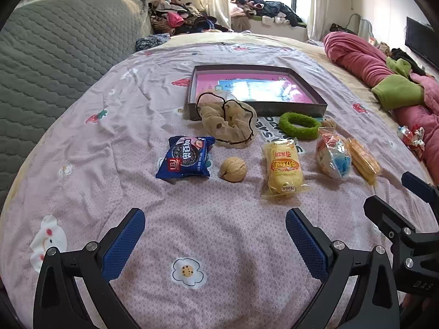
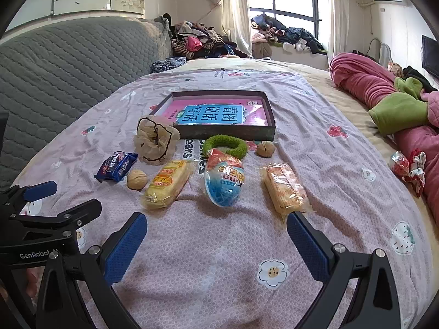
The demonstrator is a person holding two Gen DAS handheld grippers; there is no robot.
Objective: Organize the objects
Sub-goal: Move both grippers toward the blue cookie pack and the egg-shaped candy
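On the pink bedspread lie a blue cookie packet (image 1: 186, 158) (image 2: 116, 166), a walnut (image 1: 233, 169) (image 2: 136, 179), a yellow snack pack (image 1: 284, 167) (image 2: 168, 183), a blue-and-red egg-shaped pack (image 1: 333, 156) (image 2: 224, 181), a cracker pack (image 1: 363, 159) (image 2: 285, 189), a beige scrunchie (image 1: 229, 122) (image 2: 155, 139), a green hair ring (image 1: 299, 125) (image 2: 226, 144) and a second walnut (image 2: 265, 148). Behind them is a dark shallow box (image 1: 258, 108) (image 2: 227, 133) with a pink book inside. My left gripper (image 1: 215, 235) and right gripper (image 2: 216, 242) are open and empty, short of the row of items.
A grey quilted headboard (image 1: 55, 63) is at the left. A pink and green blanket roll (image 2: 384, 101) lies along the right side, with a red-white wrapper (image 2: 408, 167) beside it. Clothes are piled by the window (image 2: 285, 35).
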